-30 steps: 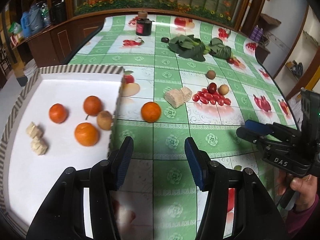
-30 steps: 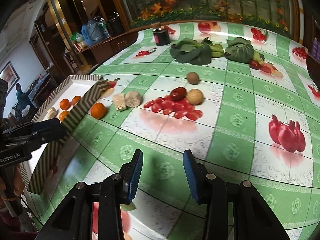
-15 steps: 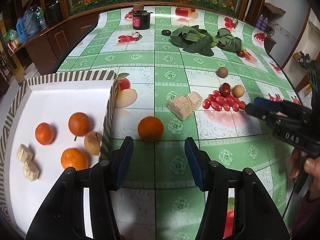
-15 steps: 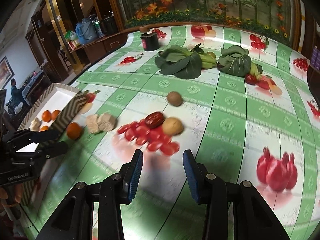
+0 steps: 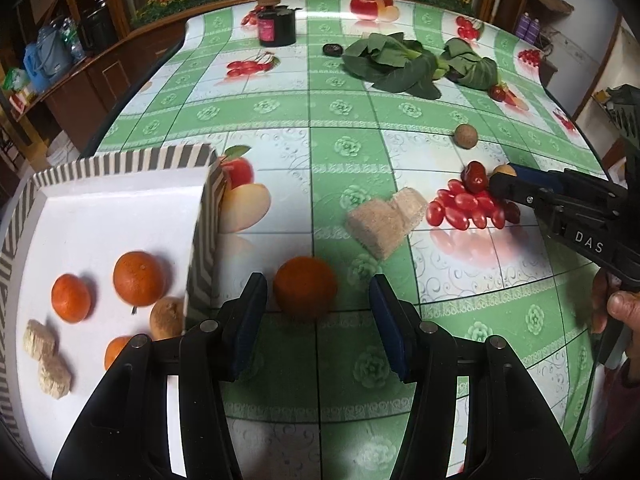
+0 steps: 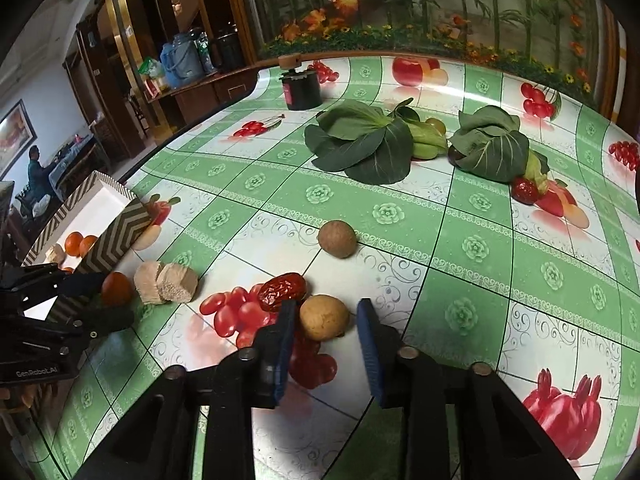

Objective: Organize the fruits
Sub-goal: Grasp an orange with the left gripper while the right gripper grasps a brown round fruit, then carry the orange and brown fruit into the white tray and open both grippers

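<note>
I am working over a table covered in a green-and-white fruit-print cloth (image 5: pixel 344 148), with a flower mural behind it. My left gripper (image 5: pixel 316 320) is standing with its jaws apart on either side of a loose orange (image 5: pixel 305 286), which is sitting on the cloth just beside the striped wall of the white tray (image 5: pixel 120 164); neither pad is touching it as far as I can tell. My right gripper (image 6: pixel 325 340) is also standing spread, framing a small tan round fruit (image 6: pixel 324 317), with a wrinkled red date (image 6: pixel 282 286) just beside its left finger.

In the tray I am seeing three oranges (image 5: pixel 138 278), a brownish fruit (image 5: pixel 167 317) and two pale blocks (image 5: pixel 45 354), so I judge the sorting partly done. Still out on the cloth are the orange, the tan fruit, the date, another brown round fruit (image 6: pixel 337 239), two pale blocks (image 6: pixel 166 282), and farther off, leafy greens (image 6: pixel 362 140) with a red fruit (image 6: pixel 525 191) beside them.
</note>
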